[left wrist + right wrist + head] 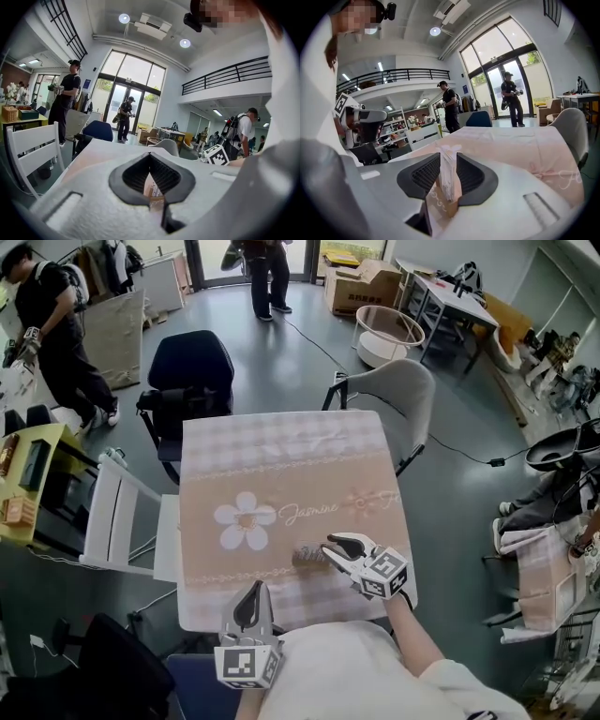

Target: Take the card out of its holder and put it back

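Right gripper [330, 545] has its jaws clamped on the holder [306, 556], which sits on the table [281, 456] just right of the flower print, with a stack of cards sticking up between the pads. Left gripper [251, 596] hangs at the near edge of the table, apart from the holder. Its jaws are closed at the tips, with what looks like the card [153, 187] pinched edge-on in the hollow between them.

So I'd guess the card is out and going back in is what's left. My tips: hold the holder pinned flat so it can't tip, bring the card over edge-first in line with the slot, and lower it straight. Only let go once it's seated, or it'll flop onto the cloth.
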`<state>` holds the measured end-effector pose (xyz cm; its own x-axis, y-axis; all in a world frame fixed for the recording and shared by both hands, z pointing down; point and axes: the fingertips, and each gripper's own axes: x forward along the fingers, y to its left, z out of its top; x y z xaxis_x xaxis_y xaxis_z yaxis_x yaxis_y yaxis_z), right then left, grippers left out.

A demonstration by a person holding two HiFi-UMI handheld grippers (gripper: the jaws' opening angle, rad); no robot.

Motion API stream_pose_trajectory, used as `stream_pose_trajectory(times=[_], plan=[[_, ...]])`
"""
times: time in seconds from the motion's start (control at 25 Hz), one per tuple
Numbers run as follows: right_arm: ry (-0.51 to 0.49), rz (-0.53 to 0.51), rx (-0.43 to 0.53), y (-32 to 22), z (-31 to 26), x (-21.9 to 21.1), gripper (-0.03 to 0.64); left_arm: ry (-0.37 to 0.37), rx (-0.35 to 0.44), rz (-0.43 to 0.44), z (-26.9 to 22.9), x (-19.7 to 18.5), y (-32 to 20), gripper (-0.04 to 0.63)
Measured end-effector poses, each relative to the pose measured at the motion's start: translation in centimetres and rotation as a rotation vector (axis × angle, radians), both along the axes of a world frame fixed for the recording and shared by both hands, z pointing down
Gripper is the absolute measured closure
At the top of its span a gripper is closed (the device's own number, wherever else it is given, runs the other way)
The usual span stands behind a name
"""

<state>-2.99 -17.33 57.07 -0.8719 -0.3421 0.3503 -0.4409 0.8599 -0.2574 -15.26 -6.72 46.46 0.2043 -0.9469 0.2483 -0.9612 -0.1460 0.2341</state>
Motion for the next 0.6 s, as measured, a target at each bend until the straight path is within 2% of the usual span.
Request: stream_pose_trajectory(times=[0.4, 0.6], plan=[[-0.014, -0.081, 0.000, 0.8, 0.1, -1.8, 0.591, -0.001, -0.014, -0.015, 0.4, -0.6, -0.1, 0.592], [-0.049, -0.043, 0.024, 0.5, -1.4, -1.7, 0.595, 0.002, -0.011, -0.015, 0.2, -0.5, -0.1, 0.592]])
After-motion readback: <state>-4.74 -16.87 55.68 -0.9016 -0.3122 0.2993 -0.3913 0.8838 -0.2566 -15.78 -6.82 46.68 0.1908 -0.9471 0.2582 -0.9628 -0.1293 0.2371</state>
